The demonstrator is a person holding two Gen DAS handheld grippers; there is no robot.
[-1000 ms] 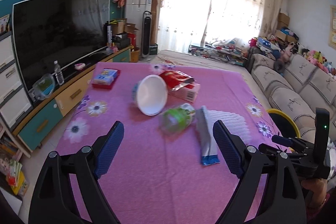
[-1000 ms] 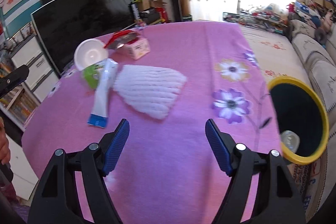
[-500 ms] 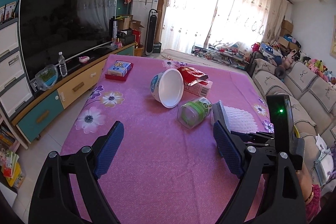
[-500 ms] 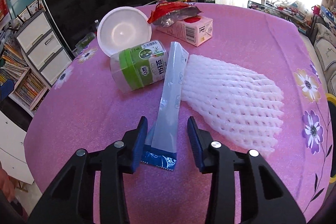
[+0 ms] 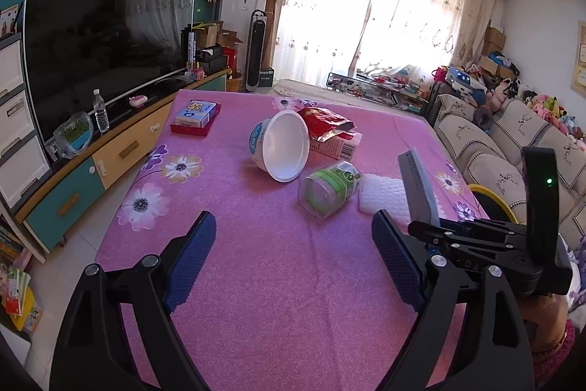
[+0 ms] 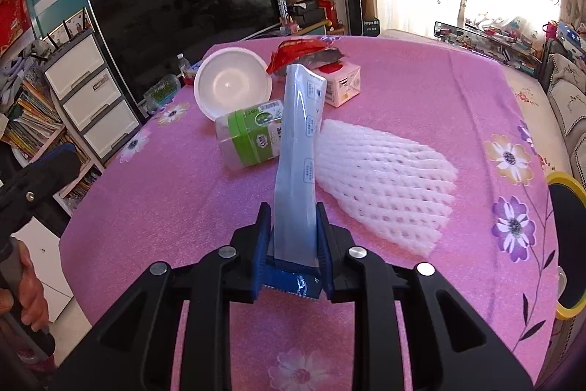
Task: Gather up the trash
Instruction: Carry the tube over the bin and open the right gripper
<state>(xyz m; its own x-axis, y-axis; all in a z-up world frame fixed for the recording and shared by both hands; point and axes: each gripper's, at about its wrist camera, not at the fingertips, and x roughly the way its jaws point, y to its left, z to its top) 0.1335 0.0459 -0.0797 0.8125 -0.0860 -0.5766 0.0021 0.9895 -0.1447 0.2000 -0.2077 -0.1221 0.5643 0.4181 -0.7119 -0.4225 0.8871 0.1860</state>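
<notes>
The right hand-held gripper [image 6: 293,237] has just been closing its jaws and now pinches the long silver wrapper [image 6: 298,149] by its blue lower end, so the strip stands up from the pink tabletop [image 6: 403,79] toward 12 o'clock, free to be carried, I think, to the yellow-rimmed bin [image 6: 566,244] at 3 o'clock. The left hand-held gripper [image 5: 293,259] hangs wide open and empty above the tabletop, probably waiting, while the green-labelled jar [image 5: 329,187], white bowl [image 5: 282,145] and foam net [image 6: 381,182] lie at its 12 to 1 o'clock.
</notes>
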